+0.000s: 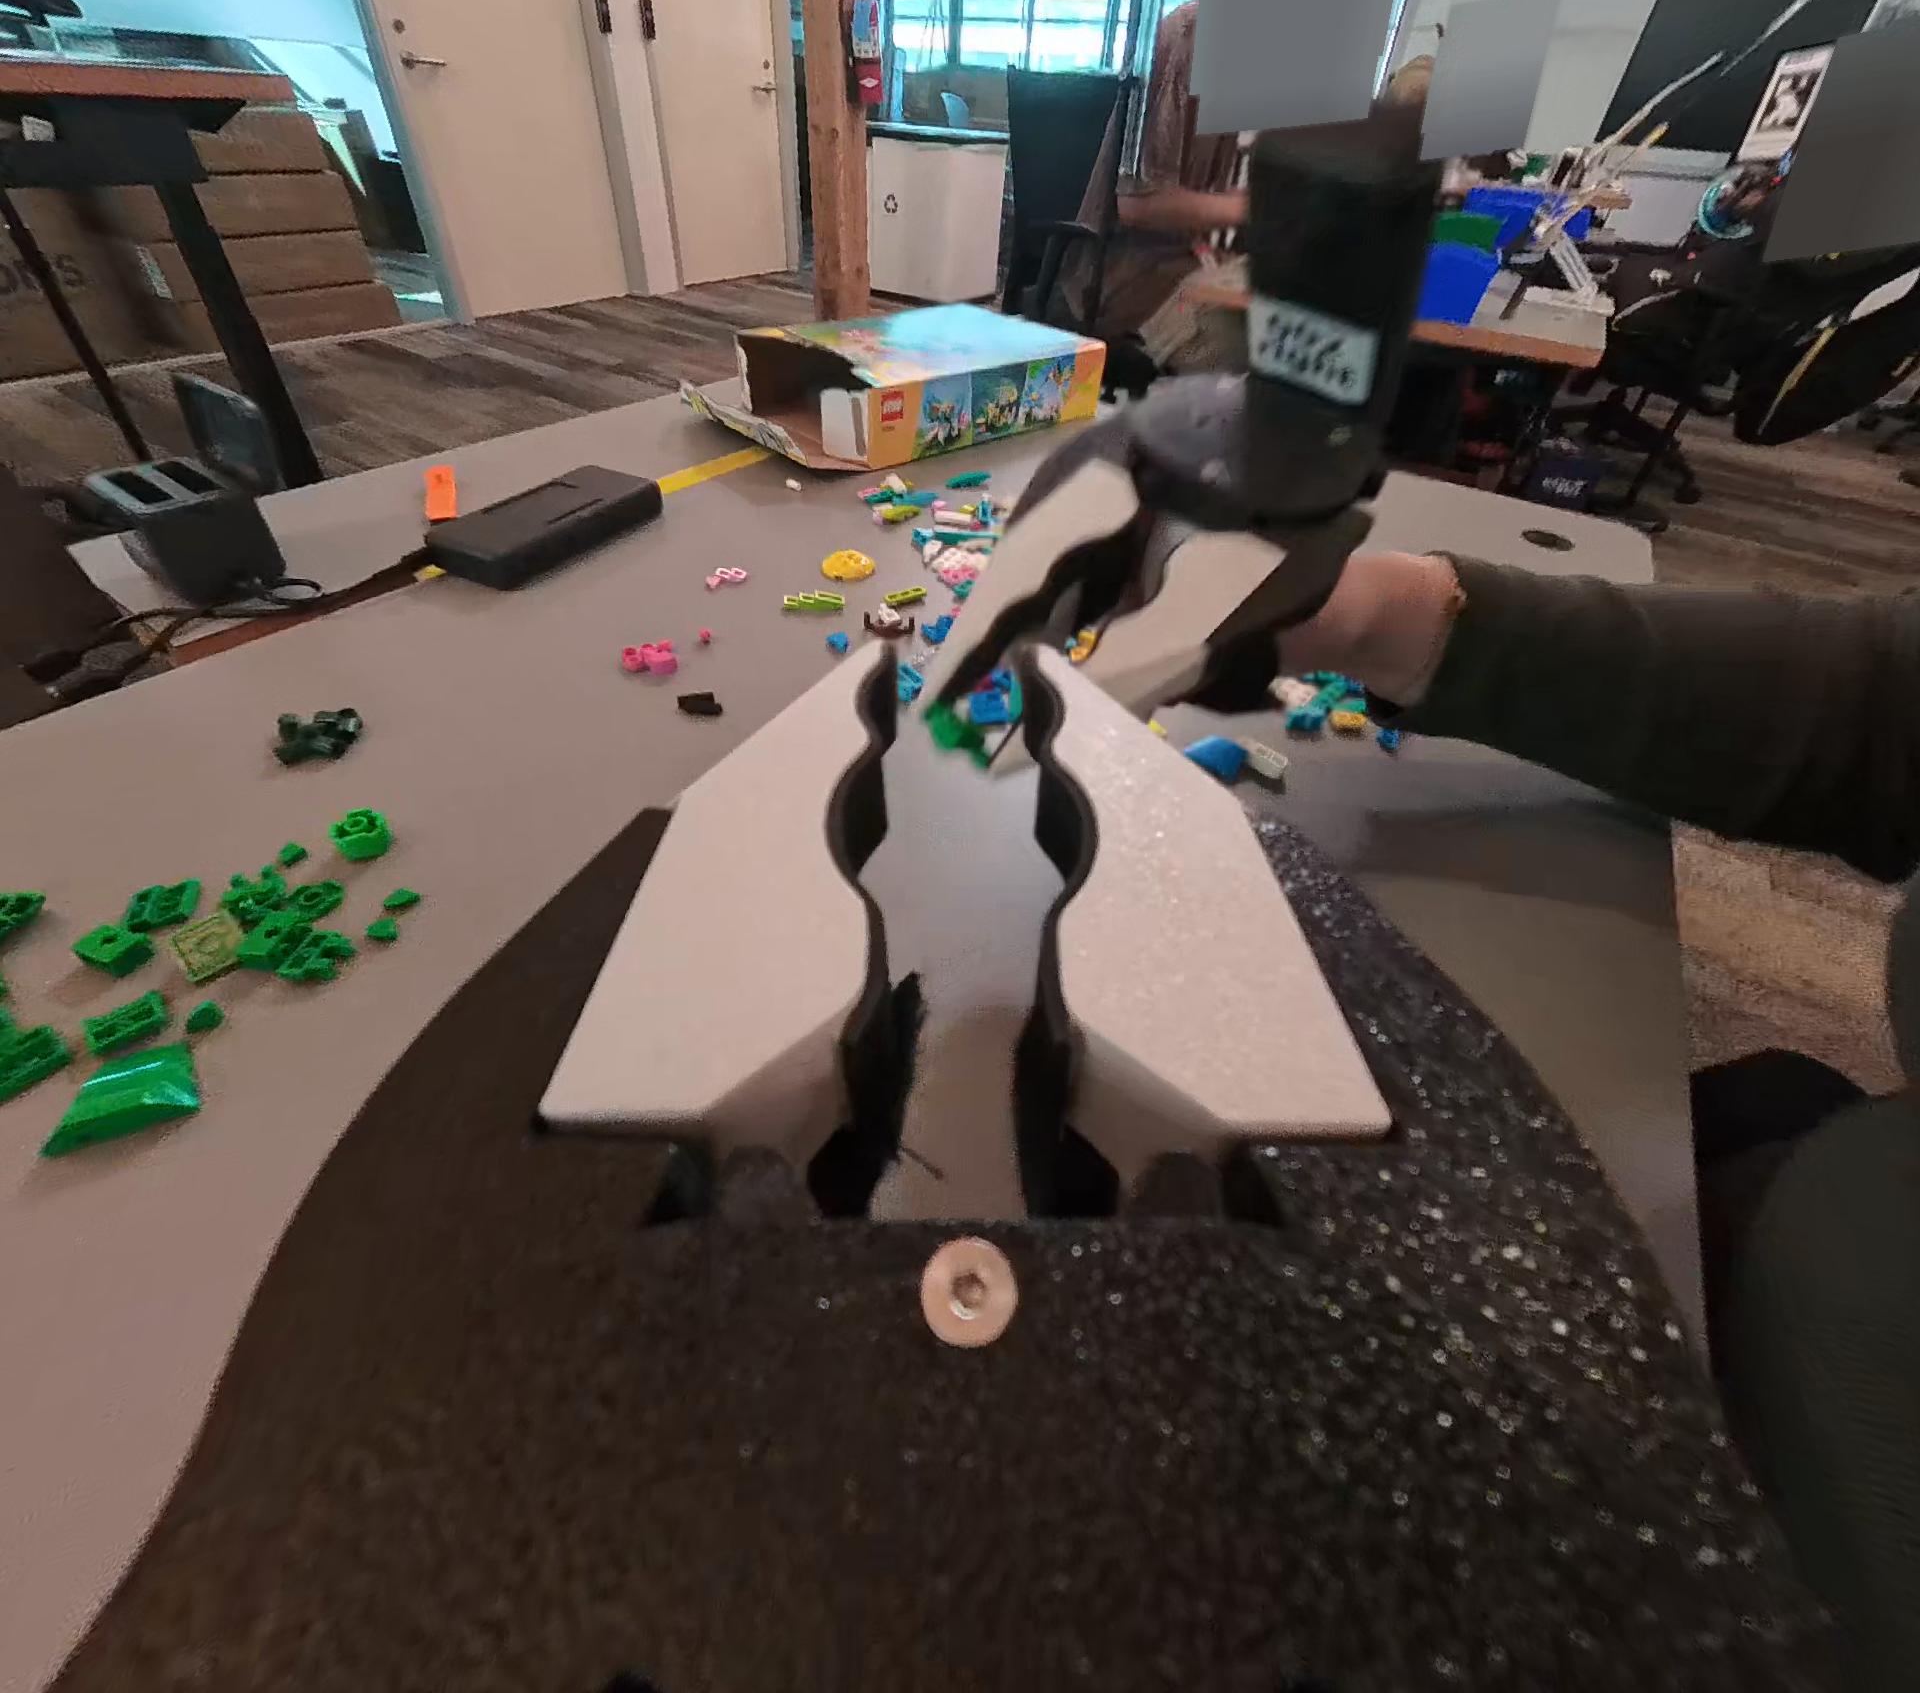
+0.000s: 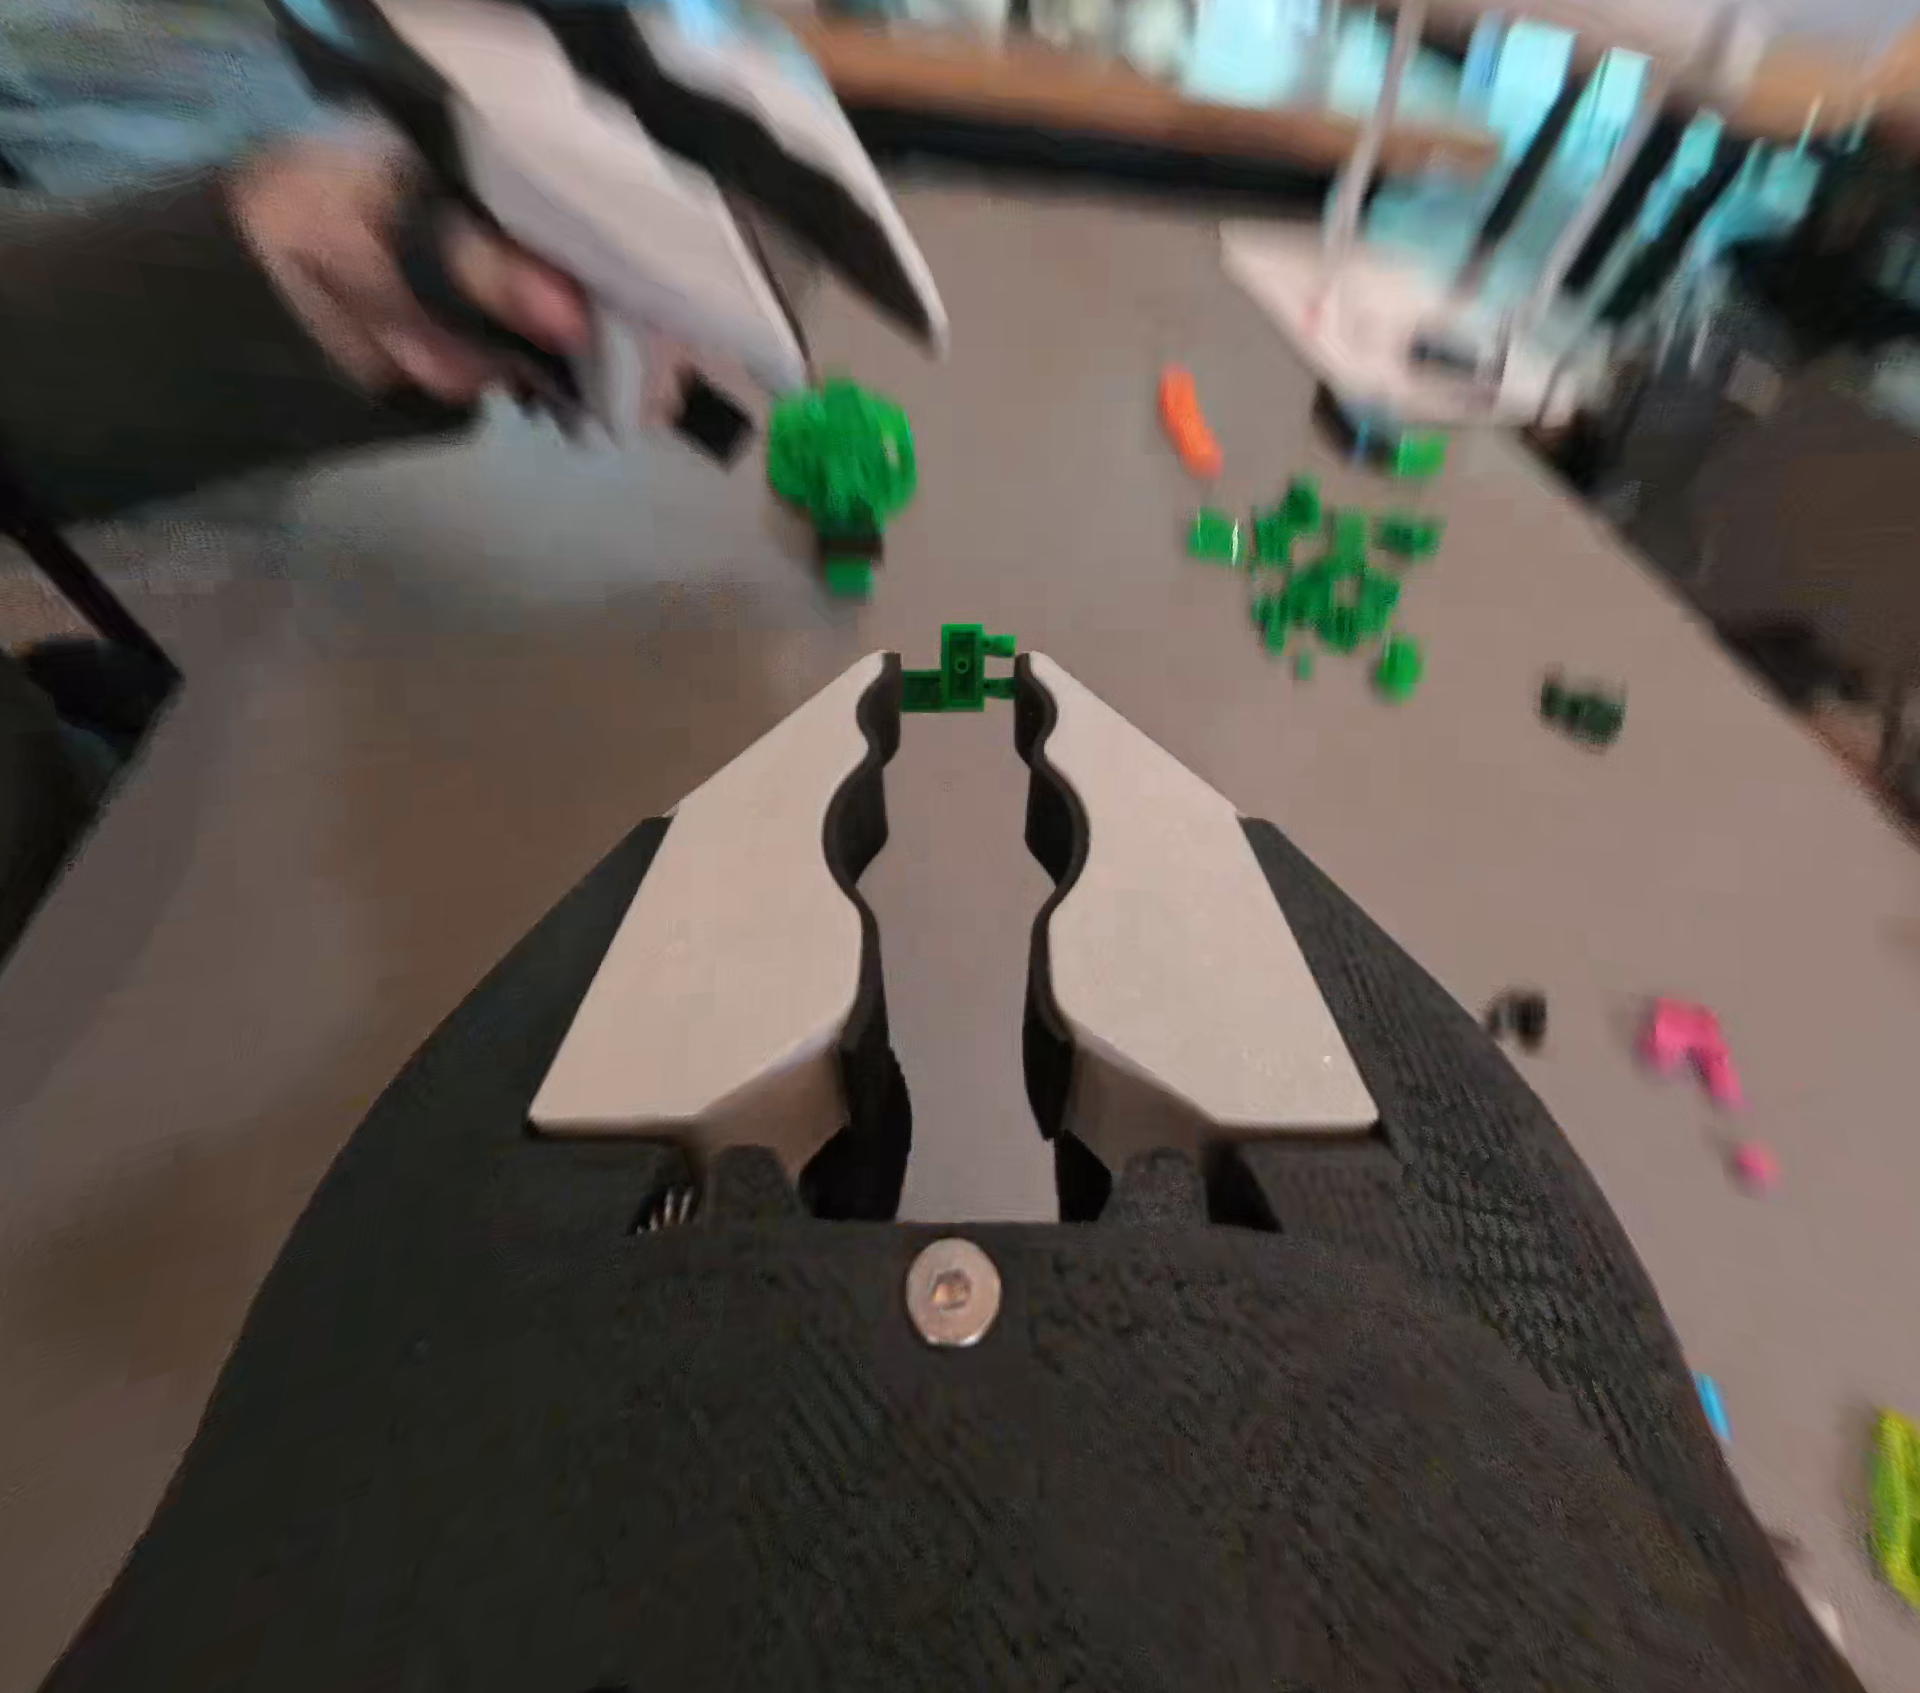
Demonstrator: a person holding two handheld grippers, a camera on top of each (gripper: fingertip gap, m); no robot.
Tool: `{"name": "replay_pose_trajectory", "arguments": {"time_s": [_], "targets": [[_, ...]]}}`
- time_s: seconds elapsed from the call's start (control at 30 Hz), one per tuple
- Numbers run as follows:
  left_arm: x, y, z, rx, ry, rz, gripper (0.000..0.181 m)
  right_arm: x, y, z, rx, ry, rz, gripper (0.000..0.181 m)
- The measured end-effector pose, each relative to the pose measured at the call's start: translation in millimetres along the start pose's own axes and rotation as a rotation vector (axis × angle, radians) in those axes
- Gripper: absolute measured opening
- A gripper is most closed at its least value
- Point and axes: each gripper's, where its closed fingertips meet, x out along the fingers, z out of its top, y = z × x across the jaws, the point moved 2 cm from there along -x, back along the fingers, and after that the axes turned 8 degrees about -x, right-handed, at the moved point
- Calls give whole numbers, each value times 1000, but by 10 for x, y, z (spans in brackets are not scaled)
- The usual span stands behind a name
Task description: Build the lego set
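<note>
while the right gripper (image 2: 956, 675) pinches a small green lego piece (image 2: 958, 673) between its two fingertips, clear above the grey table (image 2: 416, 812), the left gripper (image 1: 961, 687) hangs over the same table with a gap between its fingers and nothing in them. in the left wrist view the right gripper (image 1: 961, 734) comes in from the upper right, held by a hand (image 1: 1361, 625) in a dark sleeve, and its tips with the green piece (image 1: 954, 729) sit just in front of the left gripper's own tips. in the right wrist view, which is heavily blurred, a green lego assembly (image 2: 842, 464) sits just under the left gripper's (image 2: 862, 355) tips; whether it touches them or rests on the table cannot be told. a heap of loose green pieces (image 1: 208, 926) lies to the left in the left wrist view, a dark green piece (image 1: 317, 734) beyond it. farther back lie mixed pink, blue, yellow and white pieces (image 1: 935, 542), then the opened lego box (image 1: 935, 386). an orange tool (image 1: 441, 492) lies beside a black case (image 1: 545, 523).
</note>
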Motion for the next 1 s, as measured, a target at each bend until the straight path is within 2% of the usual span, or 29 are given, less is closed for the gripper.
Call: {"name": "replay_pose_trajectory", "arguments": {"time_s": [0.07,0.13,0.3,0.4,0.47,0.63,0.77,1.0], "targets": [[82,-71,-109,43,24,0,31,-139,75,277,-54,-198,-9,19],[174,-162,-185,118,30,-3,41,-225,128,388,-43,-302,-1,19],[267,-347,-56,546,-138,150,41,-344,135,511,153,-464,60,19],[301,-412,65,615,-227,218,46,-412,126,590,212,-541,80,20],[351,-390,85,616,-226,247,46,-435,133,620,235,-575,89,20],[409,-408,123,666,-255,277,18,-439,131,620,258,-585,82,20],[433,-366,106,721,-232,340,15,-436,95,587,287,-559,63,20],[453,-261,6,717,-138,319,14,-475,-7,457,265,-419,-4,24]]}}
